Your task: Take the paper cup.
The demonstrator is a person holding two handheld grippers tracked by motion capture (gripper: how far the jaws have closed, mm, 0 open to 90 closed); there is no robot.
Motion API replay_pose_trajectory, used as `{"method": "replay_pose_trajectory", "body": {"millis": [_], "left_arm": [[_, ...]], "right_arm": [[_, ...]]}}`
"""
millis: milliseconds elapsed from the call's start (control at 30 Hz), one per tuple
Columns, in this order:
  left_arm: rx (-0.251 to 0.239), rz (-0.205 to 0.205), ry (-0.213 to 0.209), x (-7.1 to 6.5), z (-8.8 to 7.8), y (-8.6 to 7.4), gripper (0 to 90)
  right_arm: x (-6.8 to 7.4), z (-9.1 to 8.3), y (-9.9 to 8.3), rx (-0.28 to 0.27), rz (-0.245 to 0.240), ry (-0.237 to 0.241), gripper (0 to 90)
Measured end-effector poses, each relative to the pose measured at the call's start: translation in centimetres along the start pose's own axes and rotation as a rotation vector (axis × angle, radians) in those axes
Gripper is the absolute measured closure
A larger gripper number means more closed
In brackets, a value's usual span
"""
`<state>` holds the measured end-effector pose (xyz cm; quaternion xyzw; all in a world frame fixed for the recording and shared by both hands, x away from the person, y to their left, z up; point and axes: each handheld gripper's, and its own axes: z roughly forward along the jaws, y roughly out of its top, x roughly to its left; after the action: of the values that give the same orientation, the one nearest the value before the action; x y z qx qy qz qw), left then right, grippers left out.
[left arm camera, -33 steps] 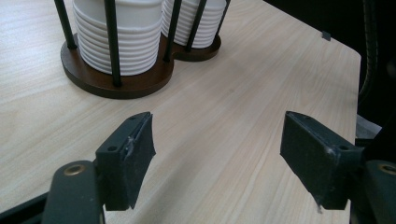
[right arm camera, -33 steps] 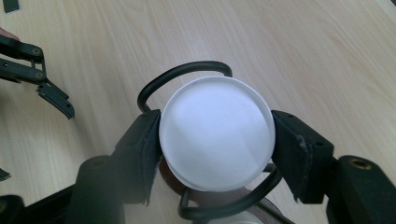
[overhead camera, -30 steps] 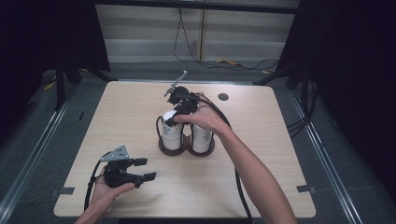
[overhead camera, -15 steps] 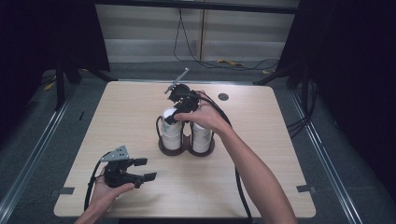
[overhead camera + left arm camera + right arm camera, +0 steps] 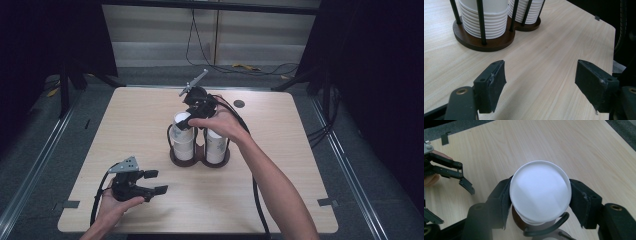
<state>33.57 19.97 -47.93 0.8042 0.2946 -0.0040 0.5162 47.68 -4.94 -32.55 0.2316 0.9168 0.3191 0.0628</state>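
A brown wooden holder (image 5: 200,161) with black rods stands mid-table and carries two stacks of white paper cups, the left stack (image 5: 183,145) and the right stack (image 5: 216,145). My right gripper (image 5: 189,117) reaches down from above onto the left stack. It is shut on the topmost upturned cup (image 5: 540,192), with a pad pressed on each side of it. My left gripper (image 5: 156,182) lies low near the table's front left corner in a hand. Its jaws are open with bare wood between them (image 5: 540,85), and they point at the holder base (image 5: 474,43).
A small dark disc (image 5: 239,103) lies on the table at the back right. Cables trail from both grippers, and more run across the floor behind. Bare wood surrounds the holder up to the table edges.
The right gripper and the top cup sit slightly higher over the left stack than before. The left gripper has stayed where it was.
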Motion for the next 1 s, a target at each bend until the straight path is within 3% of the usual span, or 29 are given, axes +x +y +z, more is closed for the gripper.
{"method": "replay_pose_trajectory", "body": {"millis": [467, 600, 700, 1000], "left_arm": [[-0.008, 0.003, 0.013, 0.0, 0.0, 0.0, 24.2], [0.0, 0.039, 0.022, -0.4, 0.2, 0.0, 20.9], [-0.011, 0.042, 0.021, -0.5, 0.2, 0.0, 19.2], [-0.053, 0.017, 0.018, -0.6, 0.1, 0.2, 17.9]], "right_arm": [[0.1, -1.2, 0.2, -0.042, 0.01, -0.001, 38.5], [0.2, -1.8, 0.1, -0.06, 0.009, 0.0, 38.6], [0.2, -2.2, 0.0, -0.083, 0.007, 0.004, 38.5], [0.1, -3.4, -0.4, -0.136, 0.016, 0.008, 38.6]]}}
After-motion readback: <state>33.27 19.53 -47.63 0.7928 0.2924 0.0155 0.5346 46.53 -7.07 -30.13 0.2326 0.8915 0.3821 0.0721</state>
